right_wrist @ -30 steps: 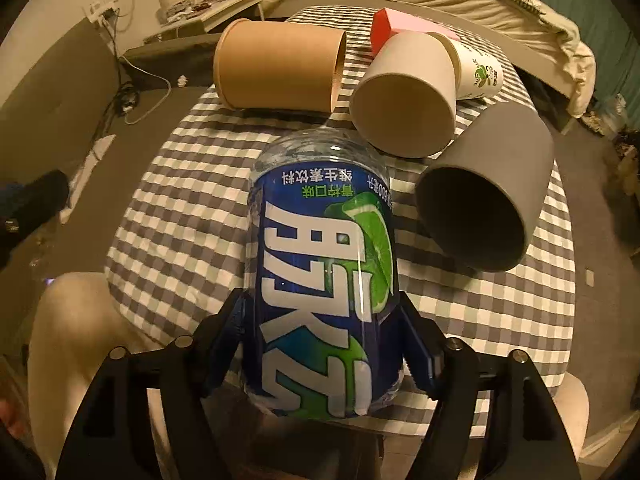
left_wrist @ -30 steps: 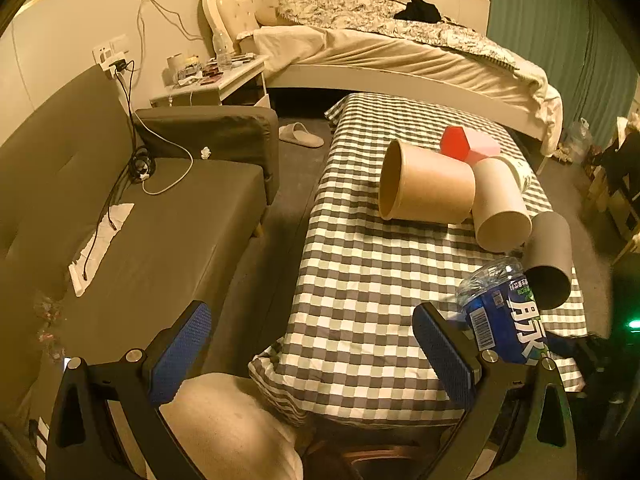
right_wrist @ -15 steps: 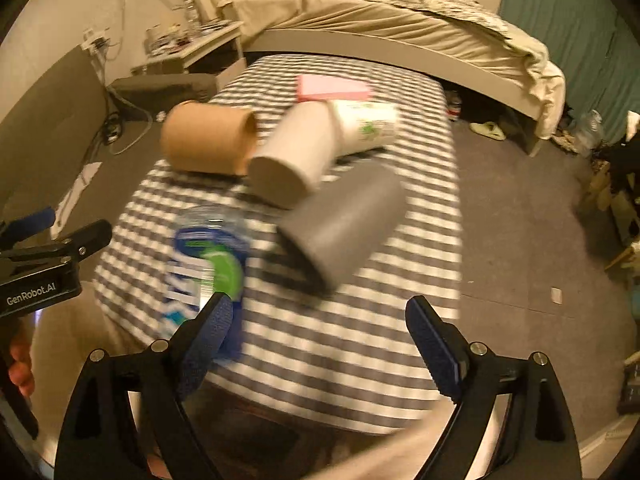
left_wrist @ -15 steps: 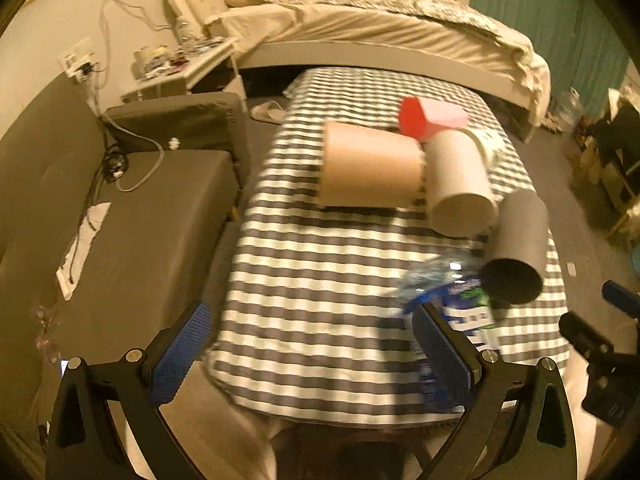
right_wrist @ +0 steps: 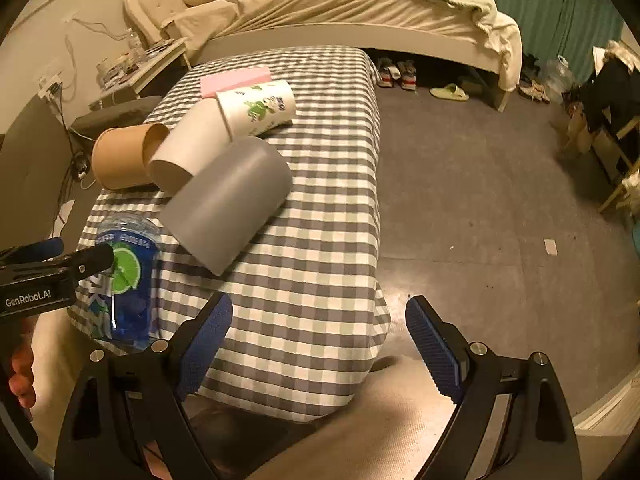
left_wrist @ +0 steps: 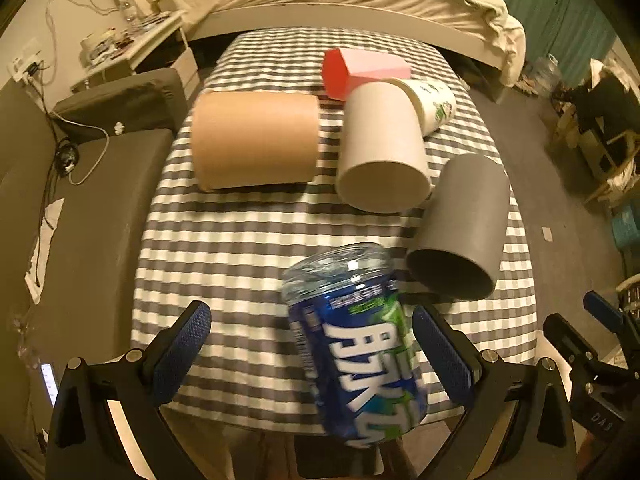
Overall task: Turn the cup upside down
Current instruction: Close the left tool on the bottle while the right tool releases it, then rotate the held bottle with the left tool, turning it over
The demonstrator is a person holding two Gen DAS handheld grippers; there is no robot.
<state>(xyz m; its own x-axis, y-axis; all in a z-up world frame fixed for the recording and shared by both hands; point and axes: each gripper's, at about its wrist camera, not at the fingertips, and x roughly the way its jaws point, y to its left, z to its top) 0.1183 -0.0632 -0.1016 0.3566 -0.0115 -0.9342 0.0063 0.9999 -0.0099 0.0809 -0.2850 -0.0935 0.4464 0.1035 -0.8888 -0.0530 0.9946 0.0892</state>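
Observation:
A clear plastic cup with a blue label [left_wrist: 352,340] stands at the near edge of the checked table [left_wrist: 240,248]. It leans slightly and its clear end is up. My left gripper [left_wrist: 310,312] is open around it, and the cup sits close to the right finger [left_wrist: 444,356]. In the right wrist view the same cup [right_wrist: 124,280] is at the left, partly behind the left gripper's finger [right_wrist: 60,268]. My right gripper [right_wrist: 320,316] is open and holds nothing, over the table's near right corner.
A brown cup [left_wrist: 256,140], a white cup [left_wrist: 380,148], a grey cup [left_wrist: 464,220] and a printed cup [left_wrist: 436,100] lie on their sides behind it. A pink box [left_wrist: 360,70] is at the far end. Sofa left, bed behind, bare floor [right_wrist: 480,200] right.
My right gripper opened, let go of the blue-label cup and drew away to the right. My left gripper swung right, so the cup is now between its open fingers.

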